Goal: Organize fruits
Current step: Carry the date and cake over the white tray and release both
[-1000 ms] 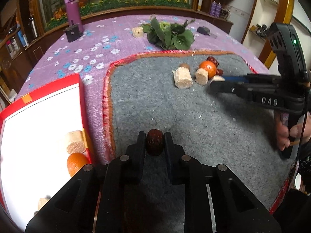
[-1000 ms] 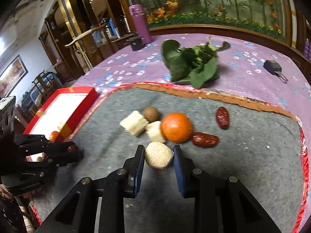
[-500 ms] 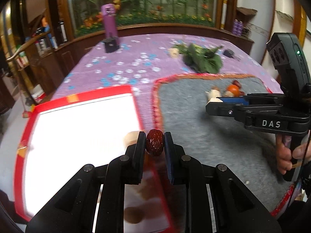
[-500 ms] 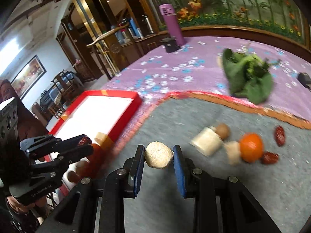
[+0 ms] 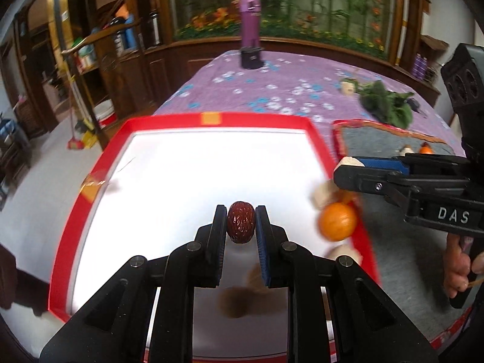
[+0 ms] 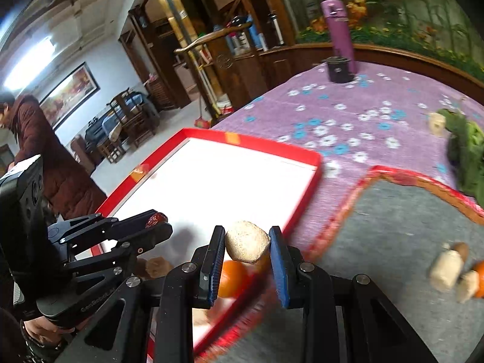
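Note:
My left gripper (image 5: 241, 210) is shut on a dark red date (image 5: 240, 227) and hangs over the white floor of the red-rimmed tray (image 5: 211, 118). In the tray's right part lie an orange (image 5: 338, 221), pale chunks (image 5: 325, 195) and a blurred brown piece (image 5: 239, 301). My right gripper (image 6: 246, 233) is shut on a pale tan round piece (image 6: 247, 242), above the tray's near corner (image 6: 302, 205). The left gripper (image 6: 161, 224) with the date (image 6: 156, 219) shows at the left of the right wrist view. The right gripper (image 5: 343, 168) shows at the right of the left wrist view.
A grey mat (image 6: 393, 242) with a red border holds pale chunks (image 6: 446, 269), a small brown fruit (image 6: 461, 249) and an orange (image 6: 479, 272). On the purple flowered cloth are green leaves (image 6: 466, 151), a purple bottle (image 6: 338, 36) and a black cup (image 6: 340, 69). A person in a dark red jacket (image 6: 45, 157) stands at the left.
Both grippers have swung left from the grey mat to over the red tray, the left still carrying the date and the right the pale piece.

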Demonstrator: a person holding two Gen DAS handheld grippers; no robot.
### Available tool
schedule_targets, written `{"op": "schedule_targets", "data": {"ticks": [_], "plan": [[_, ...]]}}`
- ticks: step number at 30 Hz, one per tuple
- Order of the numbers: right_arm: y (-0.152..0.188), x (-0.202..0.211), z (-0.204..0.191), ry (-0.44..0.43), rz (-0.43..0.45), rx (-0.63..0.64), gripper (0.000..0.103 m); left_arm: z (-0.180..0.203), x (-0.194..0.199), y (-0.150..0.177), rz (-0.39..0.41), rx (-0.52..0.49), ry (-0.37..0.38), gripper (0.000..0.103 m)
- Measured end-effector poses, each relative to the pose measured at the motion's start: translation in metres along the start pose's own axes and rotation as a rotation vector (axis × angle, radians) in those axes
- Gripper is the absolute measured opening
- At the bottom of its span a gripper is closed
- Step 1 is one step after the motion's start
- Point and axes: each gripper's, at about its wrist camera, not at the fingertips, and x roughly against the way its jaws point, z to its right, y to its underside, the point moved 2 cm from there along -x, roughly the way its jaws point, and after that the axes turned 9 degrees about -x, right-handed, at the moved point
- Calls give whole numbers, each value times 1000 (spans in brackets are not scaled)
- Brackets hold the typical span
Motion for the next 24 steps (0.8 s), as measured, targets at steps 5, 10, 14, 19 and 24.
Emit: {"op": "schedule_targets", "data": {"ticks": [5,10,14,19,24], "plan": [[0,-18,-22,10,-14,52,28,-16,-5,10,-18,31,-24,18],[-1,-30,-33,8,-24,68,28,-22,-8,15,-31,44,-42,18],[-2,-34,-35,-48,-54,41,37,-28,-10,16,-53,67,-81,19],[-8,-18,-28,-99,-17,-2,40,-30,-8,13,-56,96,-120,47],[-18,6,-7,-78,40,-43,40,-11,10,-3,-3,54,-116,58]]}}
